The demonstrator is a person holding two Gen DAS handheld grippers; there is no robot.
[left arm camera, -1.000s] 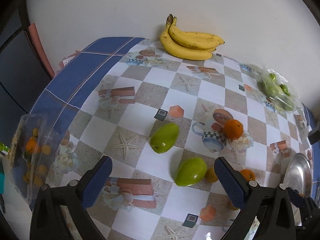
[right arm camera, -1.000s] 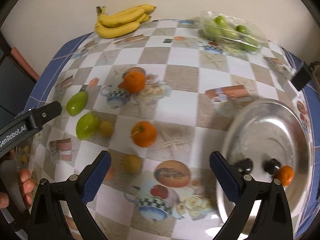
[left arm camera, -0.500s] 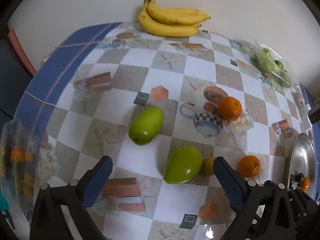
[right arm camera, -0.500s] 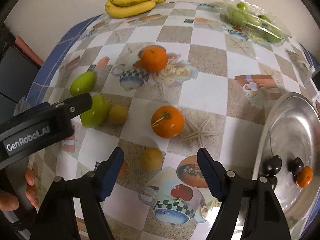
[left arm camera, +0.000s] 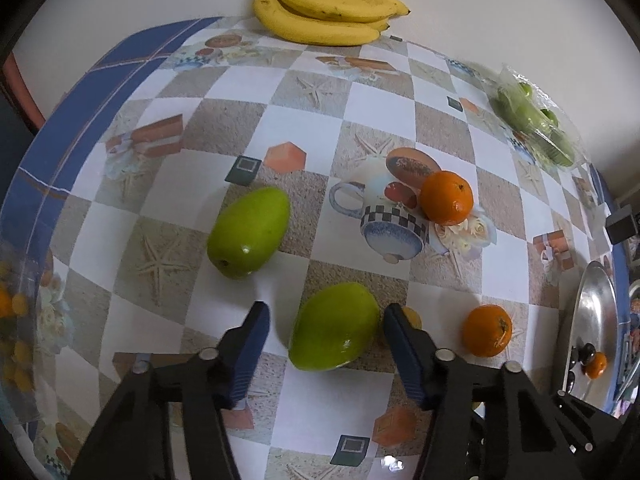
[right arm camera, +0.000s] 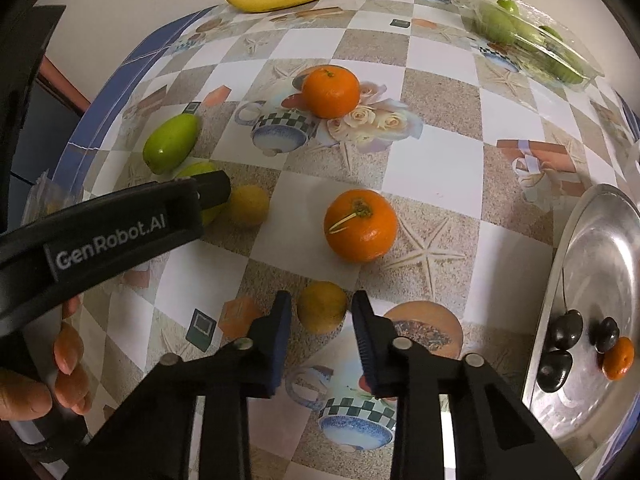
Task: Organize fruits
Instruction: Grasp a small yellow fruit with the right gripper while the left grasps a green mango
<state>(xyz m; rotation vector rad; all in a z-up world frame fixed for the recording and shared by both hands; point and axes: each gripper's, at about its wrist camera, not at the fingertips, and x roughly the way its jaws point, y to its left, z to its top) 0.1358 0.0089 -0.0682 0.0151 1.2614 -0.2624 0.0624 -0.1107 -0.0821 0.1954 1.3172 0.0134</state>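
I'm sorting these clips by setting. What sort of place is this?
Probably a home kitchen or dining table: a printed tablecloth with teacups and starfish, loose fruit such as bananas and oranges, and a steel plate, pushed against a plain wall.

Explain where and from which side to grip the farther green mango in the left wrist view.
Grip the green mango across its narrower middle, from above: it lies on its side, long axis slanted, both flanks free for the jaws.

The left gripper (left arm camera: 325,322), its jaws just closing, straddles 1 green mango (left arm camera: 334,328), its left pad apart from the skin.
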